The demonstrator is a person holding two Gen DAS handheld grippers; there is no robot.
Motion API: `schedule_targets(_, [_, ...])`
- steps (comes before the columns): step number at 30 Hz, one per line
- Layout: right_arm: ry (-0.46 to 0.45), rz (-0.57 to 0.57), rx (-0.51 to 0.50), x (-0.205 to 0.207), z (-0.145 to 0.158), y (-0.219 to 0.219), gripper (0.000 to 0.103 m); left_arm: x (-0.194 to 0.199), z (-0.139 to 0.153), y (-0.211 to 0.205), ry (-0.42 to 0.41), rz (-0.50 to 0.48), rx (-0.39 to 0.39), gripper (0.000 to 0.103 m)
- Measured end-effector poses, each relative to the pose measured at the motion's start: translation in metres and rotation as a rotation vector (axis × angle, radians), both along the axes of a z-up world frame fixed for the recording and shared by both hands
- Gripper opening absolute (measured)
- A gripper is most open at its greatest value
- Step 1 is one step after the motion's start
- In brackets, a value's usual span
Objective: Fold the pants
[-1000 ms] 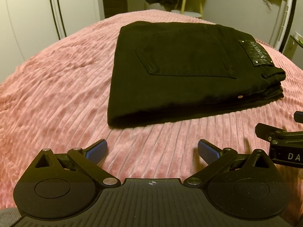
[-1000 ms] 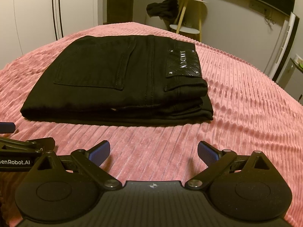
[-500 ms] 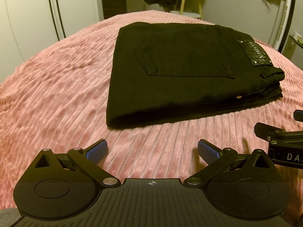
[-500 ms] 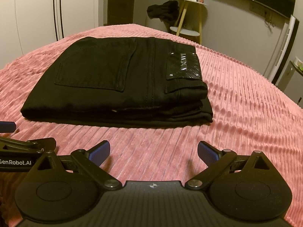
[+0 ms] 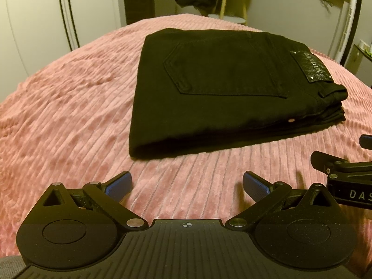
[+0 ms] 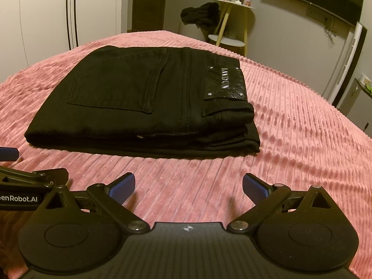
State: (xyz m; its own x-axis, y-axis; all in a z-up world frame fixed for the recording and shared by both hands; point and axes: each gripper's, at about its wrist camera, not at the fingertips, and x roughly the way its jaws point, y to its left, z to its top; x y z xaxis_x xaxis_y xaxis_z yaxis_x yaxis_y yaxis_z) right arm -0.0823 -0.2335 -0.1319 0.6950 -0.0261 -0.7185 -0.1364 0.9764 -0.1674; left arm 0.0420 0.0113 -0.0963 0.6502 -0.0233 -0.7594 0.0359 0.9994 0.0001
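Note:
Black pants (image 5: 220, 88) lie folded in a flat stack on the pink ribbed bedspread (image 5: 58, 116), back pocket and leather label on top. They also show in the right wrist view (image 6: 144, 102). My left gripper (image 5: 187, 184) is open and empty, a short way in front of the stack's near edge. My right gripper (image 6: 188, 186) is open and empty, also in front of the stack. Each gripper shows at the edge of the other's view.
The pink bedspread (image 6: 302, 139) spreads around the pants. Behind the bed stands a small round side table (image 6: 229, 18) with a dark garment (image 6: 202, 16) draped on it. White wardrobe doors (image 5: 34, 18) are at the left.
Both grippers have drawn slightly back and up from the folded pants, and the views tilted a little. The pants have not moved.

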Motion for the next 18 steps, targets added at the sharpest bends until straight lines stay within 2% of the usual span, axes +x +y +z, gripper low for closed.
schedule_targets(9, [-0.006, -0.003, 0.000, -0.0002, 0.0012, 0.0000, 0.099, 0.0001, 0.0004, -0.0009, -0.004, -0.005, -0.001, 0.103])
schedule_targets(18, [-0.008, -0.001, -0.007, -0.0002, 0.0018, 0.0011, 0.099, -0.0004, 0.0017, 0.0011, -0.009, -0.001, -0.036, 0.103])
